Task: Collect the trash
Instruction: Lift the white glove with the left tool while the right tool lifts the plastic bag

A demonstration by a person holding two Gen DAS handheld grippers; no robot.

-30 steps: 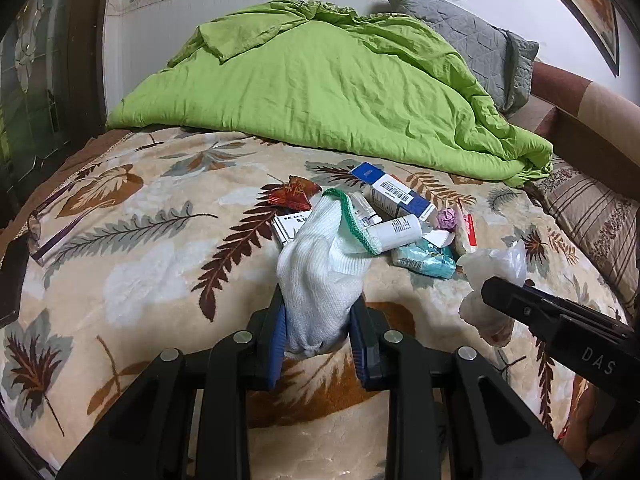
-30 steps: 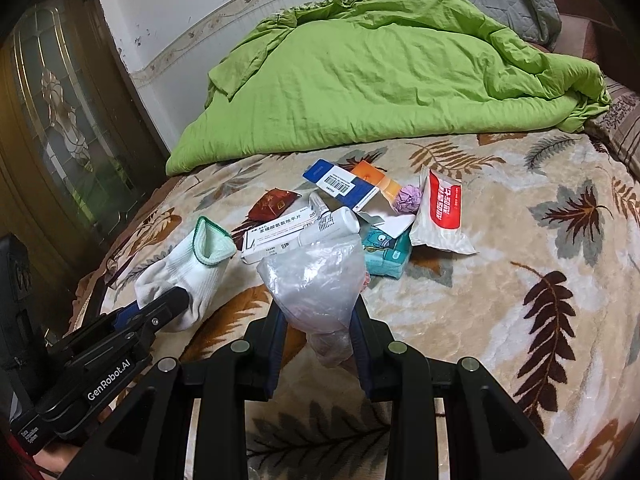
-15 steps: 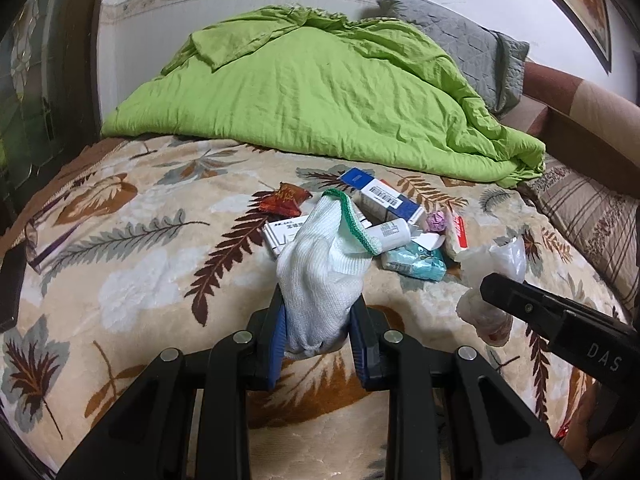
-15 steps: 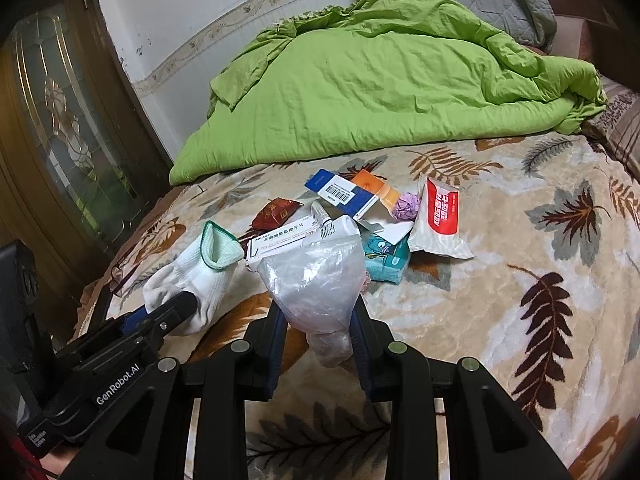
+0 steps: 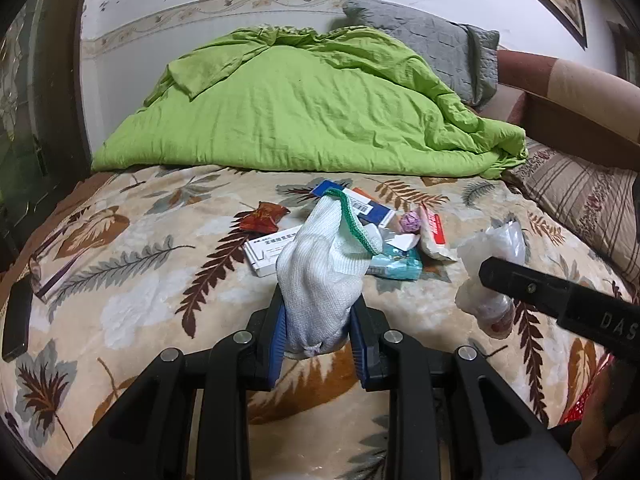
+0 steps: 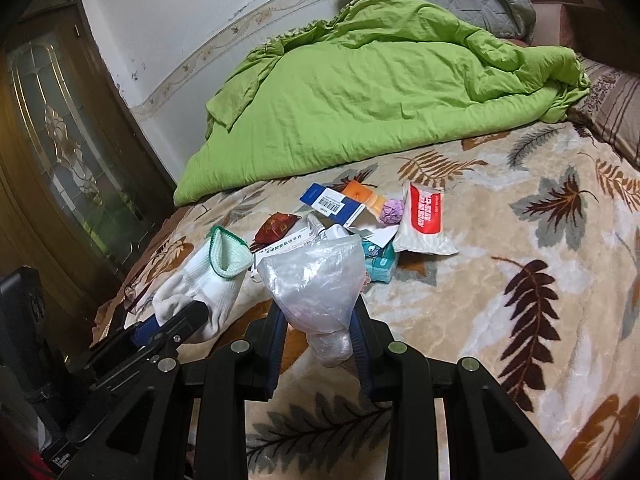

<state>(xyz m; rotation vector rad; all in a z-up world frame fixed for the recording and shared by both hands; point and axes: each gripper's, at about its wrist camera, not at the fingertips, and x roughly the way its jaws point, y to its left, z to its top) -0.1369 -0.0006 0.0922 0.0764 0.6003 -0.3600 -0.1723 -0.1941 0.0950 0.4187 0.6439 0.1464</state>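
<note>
My left gripper is shut on a white sock with a green cuff, held up off the bed; the same sock shows at the left in the right wrist view. A crumpled clear plastic bag is clamped in my right gripper, and that bag appears at the right in the left wrist view. On the leaf-print blanket beyond lies a heap of trash: a blue and white box, a red wrapper, a white box, a teal tissue pack, a purple wad and a red and white pouch.
A green duvet is piled at the back of the bed, with a grey pillow behind it and a striped pillow at the right. A dark phone and glasses lie near the bed's left edge. A wooden door stands left.
Both grippers have drawn back and risen a little from the heap, each keeping its hold. The heap looks smaller and farther in both views.
</note>
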